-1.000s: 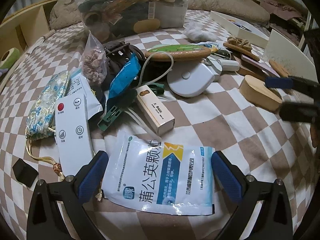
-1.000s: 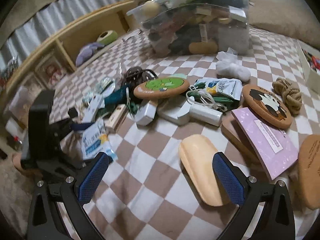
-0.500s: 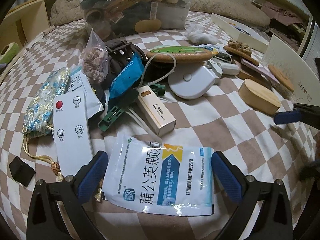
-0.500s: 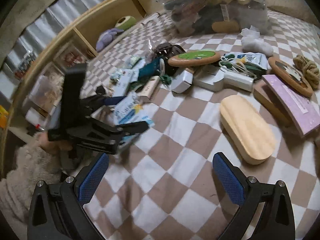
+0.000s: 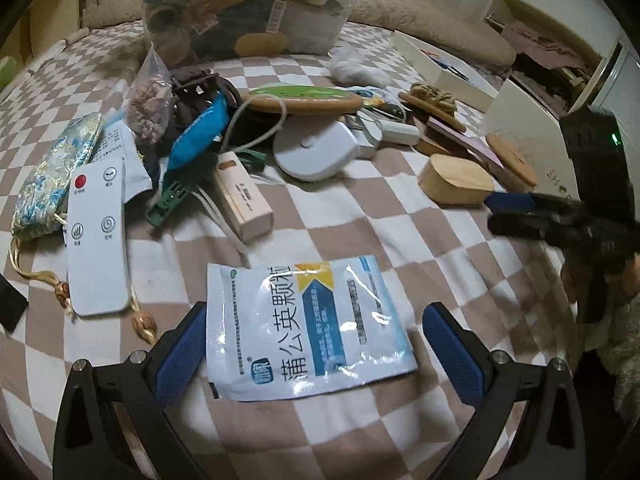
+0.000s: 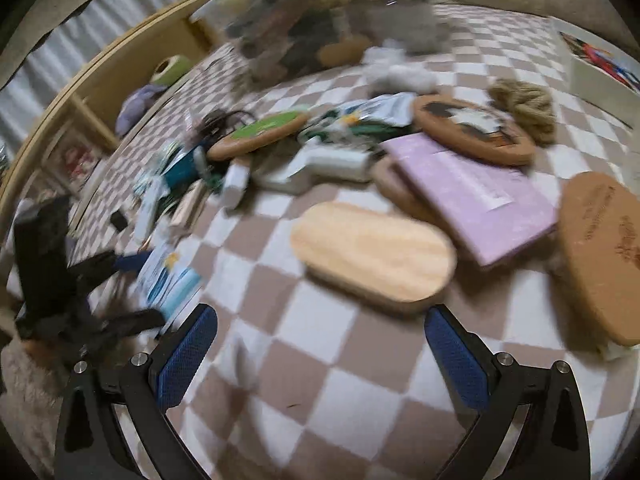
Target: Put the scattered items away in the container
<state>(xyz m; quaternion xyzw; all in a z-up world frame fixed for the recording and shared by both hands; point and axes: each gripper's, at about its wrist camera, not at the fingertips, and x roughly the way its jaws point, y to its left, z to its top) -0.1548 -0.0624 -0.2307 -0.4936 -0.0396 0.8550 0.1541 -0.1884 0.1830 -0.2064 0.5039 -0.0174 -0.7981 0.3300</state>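
Note:
My left gripper (image 5: 316,354) is open with its jaws on either side of a white and blue medicine sachet (image 5: 308,324) that lies flat on the checkered blanket (image 5: 400,224). My right gripper (image 6: 320,356) is open and empty, just short of an oval wooden box (image 6: 372,254); that box also shows in the left wrist view (image 5: 456,180). The clear container (image 5: 248,4), full of items, stands at the far side. The right wrist view is blurred.
A white remote (image 5: 96,232), a patterned pouch (image 5: 56,176), a cream box (image 5: 244,196), a round white device (image 5: 316,150), wooden coasters (image 6: 472,128), a purple booklet (image 6: 472,192) and a rope knot (image 6: 524,108) lie scattered. A white tray (image 5: 444,68) sits far right.
My left gripper has tilted so the sachet now sits skewed between its jaws. My right gripper has swung back toward the wooden box and is still moving.

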